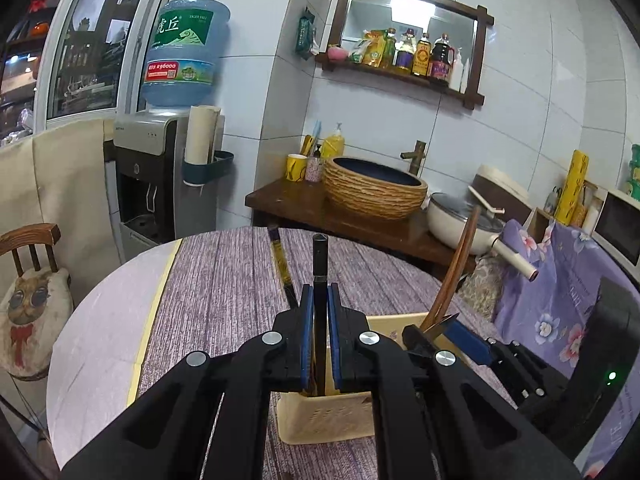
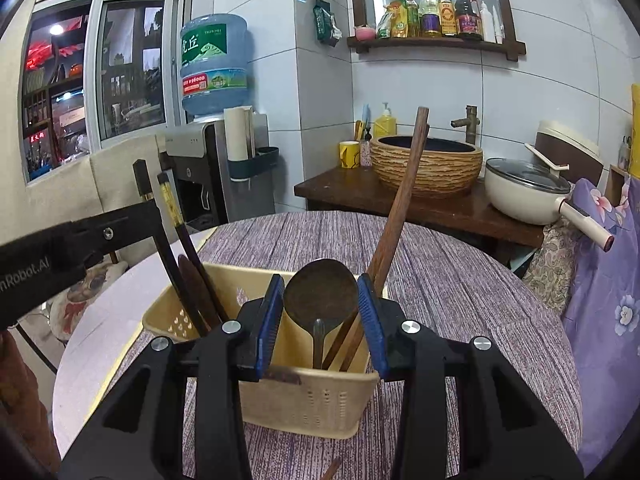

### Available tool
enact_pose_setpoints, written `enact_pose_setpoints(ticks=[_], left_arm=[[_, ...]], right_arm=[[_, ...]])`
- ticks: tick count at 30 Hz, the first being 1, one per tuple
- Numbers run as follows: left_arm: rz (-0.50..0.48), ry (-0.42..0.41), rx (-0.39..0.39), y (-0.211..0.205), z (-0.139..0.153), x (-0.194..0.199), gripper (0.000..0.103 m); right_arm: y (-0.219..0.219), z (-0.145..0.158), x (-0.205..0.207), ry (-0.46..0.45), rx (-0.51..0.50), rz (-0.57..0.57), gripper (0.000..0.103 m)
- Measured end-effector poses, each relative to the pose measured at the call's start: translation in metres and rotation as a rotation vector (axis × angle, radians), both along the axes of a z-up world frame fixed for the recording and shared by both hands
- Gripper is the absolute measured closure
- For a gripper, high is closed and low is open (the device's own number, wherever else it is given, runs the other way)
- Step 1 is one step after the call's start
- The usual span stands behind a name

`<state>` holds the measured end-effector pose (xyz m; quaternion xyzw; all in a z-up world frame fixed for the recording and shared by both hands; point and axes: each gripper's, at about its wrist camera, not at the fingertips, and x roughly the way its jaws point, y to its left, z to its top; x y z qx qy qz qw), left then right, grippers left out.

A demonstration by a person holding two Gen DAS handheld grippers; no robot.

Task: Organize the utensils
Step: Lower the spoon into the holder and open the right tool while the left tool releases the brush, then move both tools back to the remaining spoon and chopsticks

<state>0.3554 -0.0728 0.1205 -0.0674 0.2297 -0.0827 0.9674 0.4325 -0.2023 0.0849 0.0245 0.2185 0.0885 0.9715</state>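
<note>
A cream slotted utensil basket (image 2: 312,396) stands on the purple-clothed round table (image 2: 460,280); it also shows in the left wrist view (image 1: 320,416). My left gripper (image 1: 320,300) is shut on a black chopstick (image 1: 320,264) that stands in the basket's left part, beside a gold-banded chopstick (image 1: 282,264). Both chopsticks show in the right wrist view (image 2: 160,232). My right gripper (image 2: 320,304) is open above the basket, its blue pads either side of a dark spoon (image 2: 320,296). A long wooden utensil (image 2: 400,200) leans in the right part.
A wooden counter (image 2: 440,208) behind the table holds a woven basin (image 2: 428,164), a white lidded pan (image 2: 528,192) and cups. A water dispenser (image 2: 212,160) stands at the back left. A chair with a cat cushion (image 1: 28,304) is at the left. Floral cloth (image 2: 608,280) hangs at the right.
</note>
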Motion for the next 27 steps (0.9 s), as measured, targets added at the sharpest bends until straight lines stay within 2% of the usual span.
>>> enact_pose_setpoints(ticks=[3, 4, 5, 7, 9, 10, 11, 14, 17, 23, 27], left_arm=[[-0.005, 0.004, -0.016, 0.004, 0.001, -0.001, 0.095], [-0.011, 0.004, -0.016, 0.005, 0.003, -0.003, 0.095], [-0.013, -0.003, -0.015, 0.005, 0.003, -0.006, 0.094], [-0.006, -0.034, 0.000, 0.008, 0.006, -0.016, 0.091], [0.000, -0.054, 0.008, 0.012, 0.006, -0.028, 0.077], [0.003, -0.058, 0.006, 0.015, 0.005, -0.033, 0.065], [0.008, -0.059, 0.000, 0.019, 0.003, -0.039, 0.057], [0.019, -0.045, -0.008, 0.031, -0.005, -0.056, 0.053], [0.018, 0.005, 0.003, 0.040, -0.021, -0.069, 0.039], [0.056, 0.156, 0.043, 0.056, -0.068, -0.083, 0.033], [0.048, 0.256, 0.057, 0.060, -0.098, -0.093, 0.031]], right_arm=[[-0.003, 0.000, -0.004, -0.011, 0.001, -0.003, 0.064], [-0.004, 0.001, -0.006, -0.019, 0.003, -0.004, 0.057], [-0.005, 0.002, -0.010, -0.028, 0.004, -0.003, 0.047], [-0.008, 0.005, -0.018, -0.050, 0.004, 0.000, 0.040], [-0.009, 0.007, -0.032, -0.074, -0.012, 0.003, 0.040], [-0.010, 0.008, -0.037, -0.080, -0.018, 0.005, 0.039], [-0.011, 0.008, -0.043, -0.084, -0.027, 0.007, 0.038], [-0.011, 0.004, -0.064, -0.086, -0.068, 0.026, 0.038], [-0.010, -0.004, -0.082, -0.062, -0.098, 0.062, 0.033], [0.000, -0.041, -0.108, 0.079, -0.142, 0.142, 0.032], [0.009, -0.069, -0.123, 0.148, -0.184, 0.193, 0.032]])
